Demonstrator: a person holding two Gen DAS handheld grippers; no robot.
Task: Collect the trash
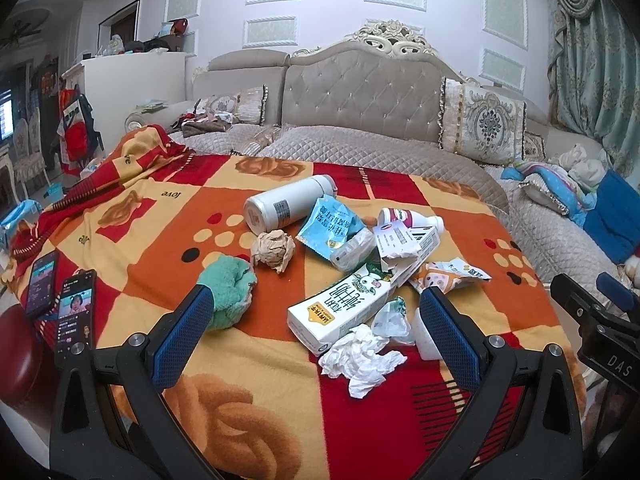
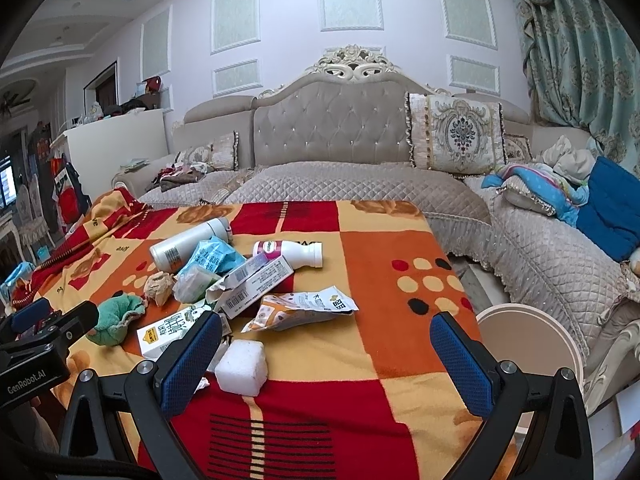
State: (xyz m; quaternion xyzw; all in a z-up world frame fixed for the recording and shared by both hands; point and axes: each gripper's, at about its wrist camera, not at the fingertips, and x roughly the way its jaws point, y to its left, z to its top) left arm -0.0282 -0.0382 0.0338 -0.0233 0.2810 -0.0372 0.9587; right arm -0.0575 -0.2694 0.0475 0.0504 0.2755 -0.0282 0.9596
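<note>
Trash lies in a heap on the patterned blanket (image 1: 168, 216). My left gripper (image 1: 316, 312) is open just short of the milk carton (image 1: 340, 308) and crumpled white tissue (image 1: 360, 356). Behind them lie a brown paper ball (image 1: 273, 249), a blue wrapper (image 1: 326, 224), a white bottle (image 1: 284, 210), a pink-labelled bottle (image 1: 412, 220) and an orange snack packet (image 1: 448, 276). My right gripper (image 2: 326, 340) is open above the blanket (image 2: 392, 232), with a white foam block (image 2: 242, 366) by its left finger. The orange snack packet (image 2: 300, 308) and a torn box (image 2: 256, 284) lie ahead of it.
A green cloth (image 1: 230, 292) lies left of the heap. Two phones (image 1: 60, 300) rest at the blanket's left edge. A round cream bin rim (image 2: 528, 344) stands at the right, beside the sofa (image 2: 552, 264). The right gripper's body (image 1: 600, 328) shows at the left view's right edge.
</note>
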